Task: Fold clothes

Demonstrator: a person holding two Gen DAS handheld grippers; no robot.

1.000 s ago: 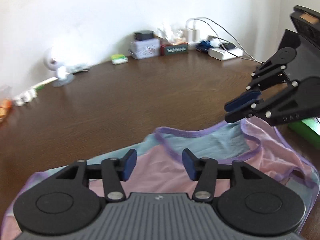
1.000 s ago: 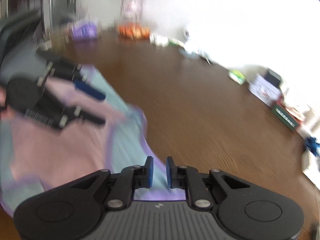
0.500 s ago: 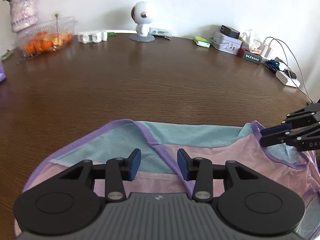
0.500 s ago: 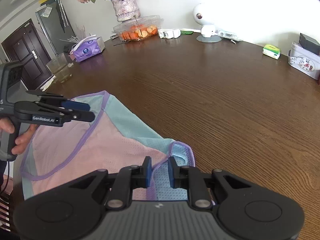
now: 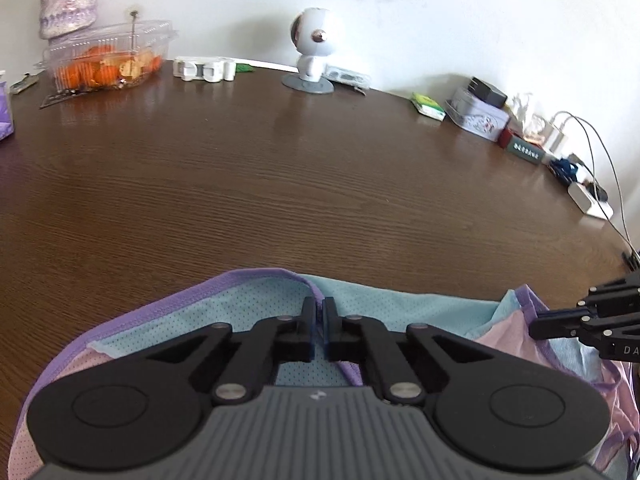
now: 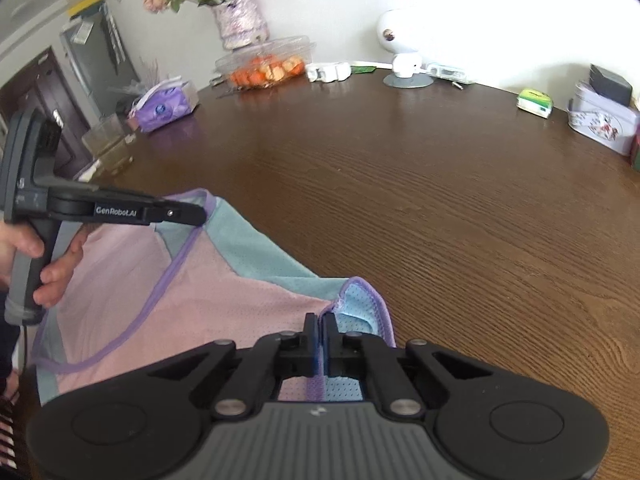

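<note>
Brown wood-grain desk [image 5: 280, 184], garment at its near edge. The garment [image 6: 224, 304] was a mesh top in pink and pale blue with purple binding; it lay spread across the lower left of the right wrist view and along the bottom of the left wrist view.

Left claw [image 5: 319, 322]: jaws drawn together, pinching the purple-bound edge of the blue panel at lower centre of its own view. In the right wrist view the same claw reached in from the left edge at mid-height, its tip on the upper corner of the garment. A person's hand [image 6: 44, 264] gripped its handle at the far left.

Right claw [image 6: 319, 338]: jaws likewise closed on fabric, at the spot where the purple binding and the blue mesh bunched up, lower centre of its view. In the left wrist view it showed at the right edge, tips on the garment's right corner.

Both gripped corners lay on the far edge of the garment, well apart.

Background, upper part of the frames: a clear box of oranges [image 5: 104, 66], a vase [image 6: 240, 24] of flowers just behind it, a small white round-headed camera [image 5: 314, 46] on a grey base, a purple tissue pack [image 6: 164, 106] at upper left, a printed tin [image 6: 602, 124] and a green-and-white packet [image 6: 536, 101] at upper right, cables and a white power strip [image 5: 590, 200] at the right edge.
</note>
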